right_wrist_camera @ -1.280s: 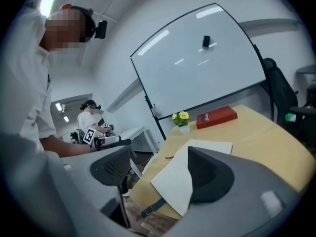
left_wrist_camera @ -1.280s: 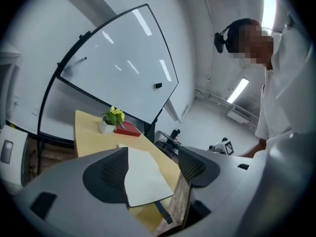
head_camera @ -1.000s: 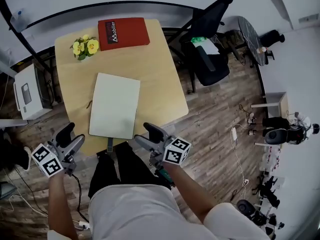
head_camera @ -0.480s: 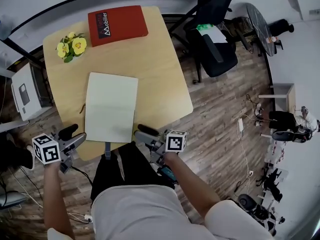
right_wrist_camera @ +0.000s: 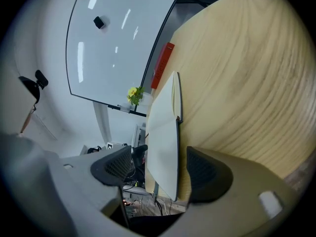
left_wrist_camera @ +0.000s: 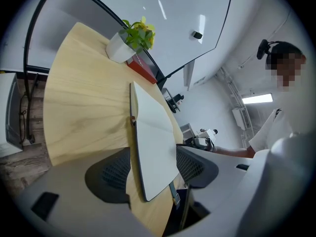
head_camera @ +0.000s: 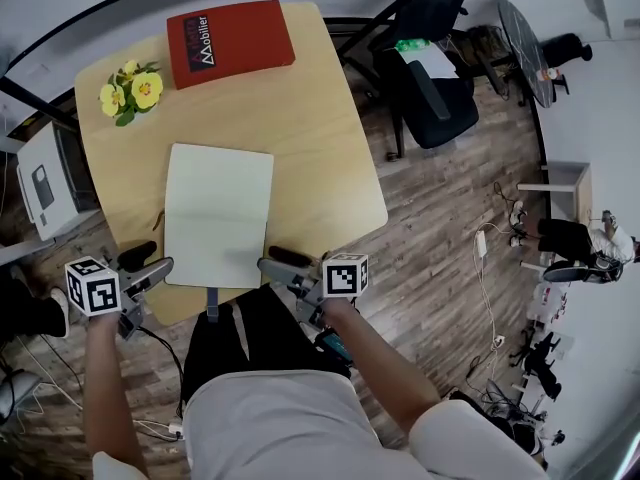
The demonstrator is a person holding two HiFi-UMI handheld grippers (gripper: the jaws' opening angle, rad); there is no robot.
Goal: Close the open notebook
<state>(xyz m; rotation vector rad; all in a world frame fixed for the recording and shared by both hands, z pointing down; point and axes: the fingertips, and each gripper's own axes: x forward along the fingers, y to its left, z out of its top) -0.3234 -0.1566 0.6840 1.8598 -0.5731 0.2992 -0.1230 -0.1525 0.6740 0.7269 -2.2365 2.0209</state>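
Note:
The notebook (head_camera: 218,216) lies open and flat on the wooden table (head_camera: 310,148), pale pages up, near the front edge. A dark strap (head_camera: 211,302) hangs from its near end. My left gripper (head_camera: 146,262) sits off the notebook's near left corner, open; its jaws have just closed slightly, with nothing between them. My right gripper (head_camera: 277,263) is at the near right corner, open and empty too. In the left gripper view the notebook (left_wrist_camera: 150,137) lies ahead of the left gripper (left_wrist_camera: 153,172). The right gripper view shows the notebook (right_wrist_camera: 163,142) ahead of the right gripper (right_wrist_camera: 160,169).
A red book (head_camera: 230,40) and a pot of yellow flowers (head_camera: 130,90) stand at the table's far side. A black office chair (head_camera: 430,88) is to the right, a white machine (head_camera: 40,193) to the left. The person's legs are below the front edge.
Both grippers have sunk toward the table's front edge, and the right one has rolled. The notebook has not moved on the table.

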